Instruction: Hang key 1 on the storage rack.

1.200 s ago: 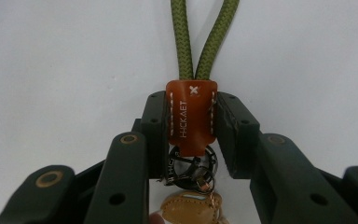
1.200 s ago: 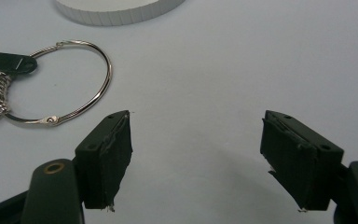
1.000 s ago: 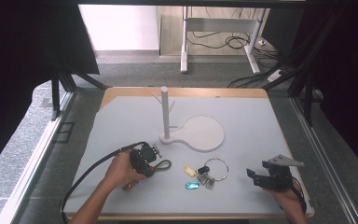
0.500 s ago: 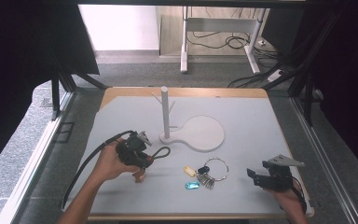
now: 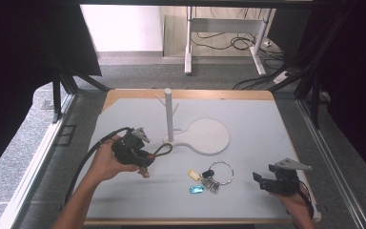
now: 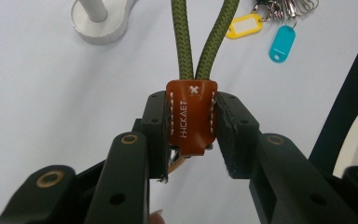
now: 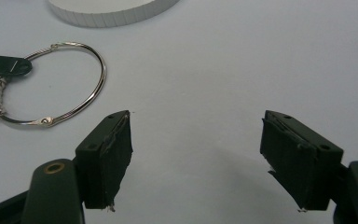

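My left gripper (image 5: 147, 160) is shut on the brown leather tab (image 6: 191, 119) of an olive-green cord loop (image 6: 182, 37), held above the grey mat. In the high view the cord loop (image 5: 163, 149) points toward the white peg stand (image 5: 168, 114) and its flat round base (image 5: 205, 136). A bunch of keys on a metal ring (image 5: 214, 174) lies at front centre, with a yellow tag (image 5: 194, 174) and a blue tag (image 5: 196, 189). My right gripper (image 5: 263, 177) rests at the front right, open and holding nothing. The metal ring (image 7: 95, 86) lies just left of its jaws.
The grey mat (image 5: 267, 129) covers a wooden table with dark frames and curtains on both sides. The stand's base edge (image 7: 112, 11) lies ahead of my right gripper (image 7: 196, 140). The left gripper's black cable (image 5: 88, 157) trails off toward the front left.
My left gripper has risen and moved left and away from the keys, carrying the cord loop toward the stand. The right gripper has stayed put.
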